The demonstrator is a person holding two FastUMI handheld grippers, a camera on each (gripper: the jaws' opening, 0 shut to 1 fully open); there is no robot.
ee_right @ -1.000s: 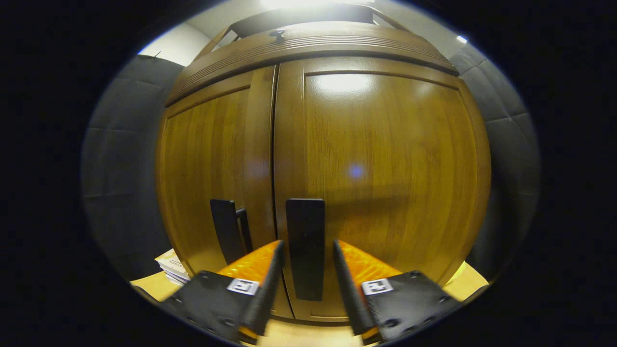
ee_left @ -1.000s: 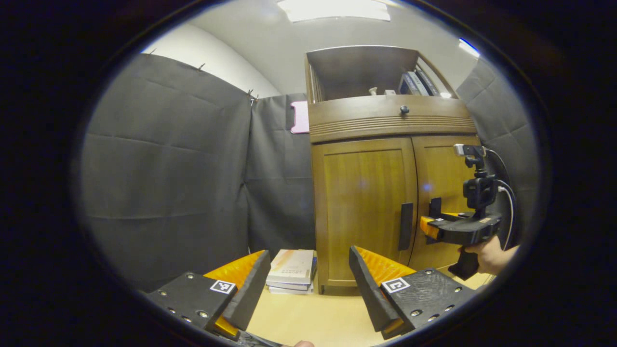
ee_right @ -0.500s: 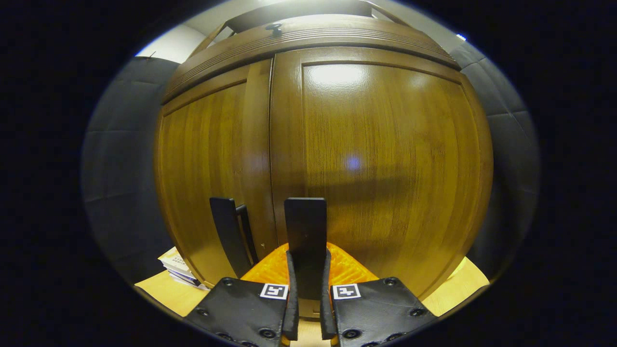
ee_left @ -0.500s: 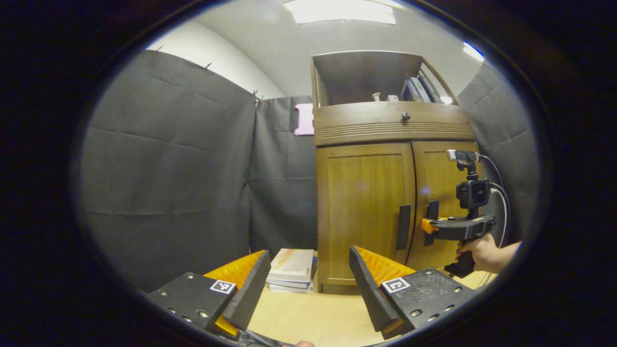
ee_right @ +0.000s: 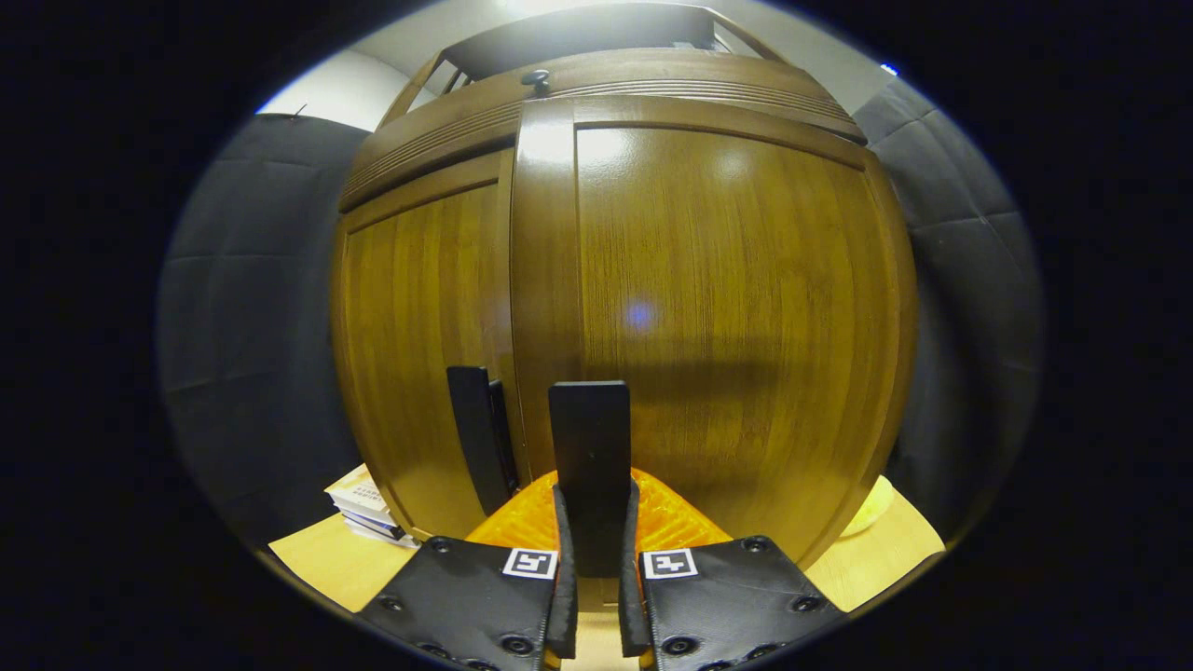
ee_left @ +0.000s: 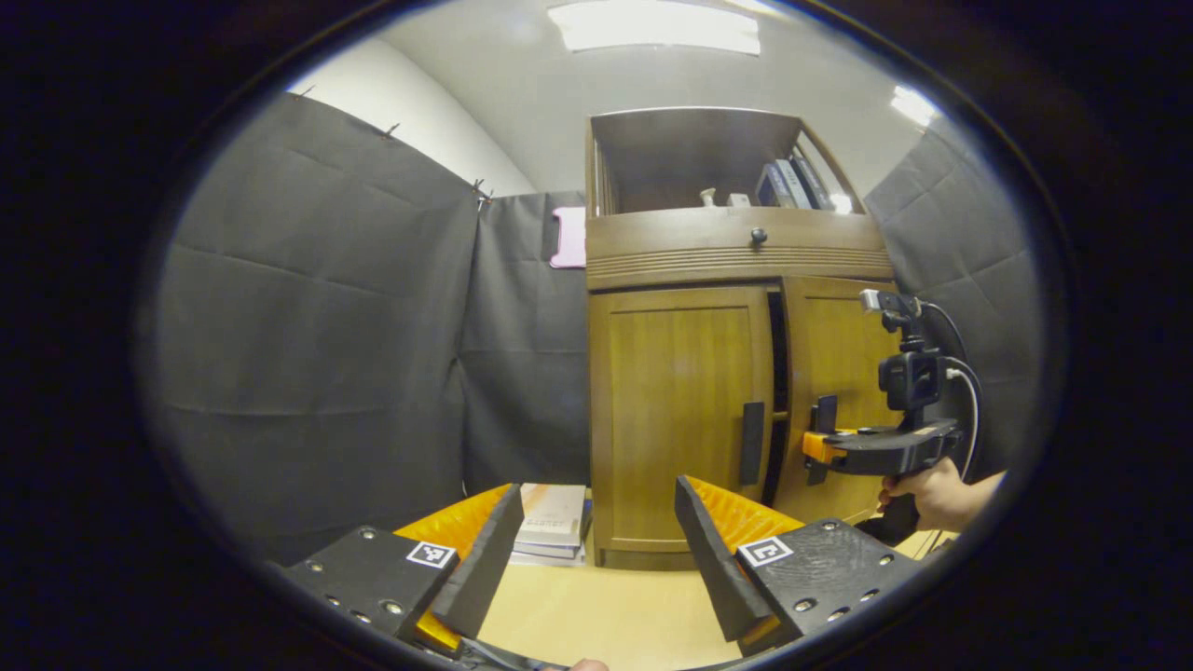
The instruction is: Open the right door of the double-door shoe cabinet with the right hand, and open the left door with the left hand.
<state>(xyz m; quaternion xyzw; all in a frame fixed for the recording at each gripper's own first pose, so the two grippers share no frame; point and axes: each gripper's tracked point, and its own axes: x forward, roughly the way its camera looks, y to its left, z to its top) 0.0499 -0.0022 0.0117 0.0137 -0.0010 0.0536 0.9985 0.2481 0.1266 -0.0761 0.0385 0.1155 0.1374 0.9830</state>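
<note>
A brown wooden shoe cabinet [ee_left: 680, 391] stands on a light wood table. In the right gripper view my right gripper [ee_right: 593, 550] is shut on the black vertical handle of the right door [ee_right: 589, 447]. That right door [ee_right: 727, 308] is swung out a little, and a dark gap [ee_left: 775, 373] shows between the doors. The left door [ee_left: 671, 401] is closed, its black handle [ee_left: 752, 444] untouched. In the left gripper view my left gripper [ee_left: 596, 550] is open and well short of the cabinet. The right gripper [ee_left: 820, 445] and the hand holding it [ee_left: 937, 494] show at the right door.
A stack of books [ee_left: 552, 524] lies on the table [ee_left: 606, 615] left of the cabinet. The cabinet has a drawer with a round knob [ee_left: 759, 236] and an open shelf holding books [ee_left: 788, 184]. Black cloth walls surround the booth.
My right gripper closed on the right door's handle, then pulled the door slightly open. The left gripper stayed open and shifted only a little.
</note>
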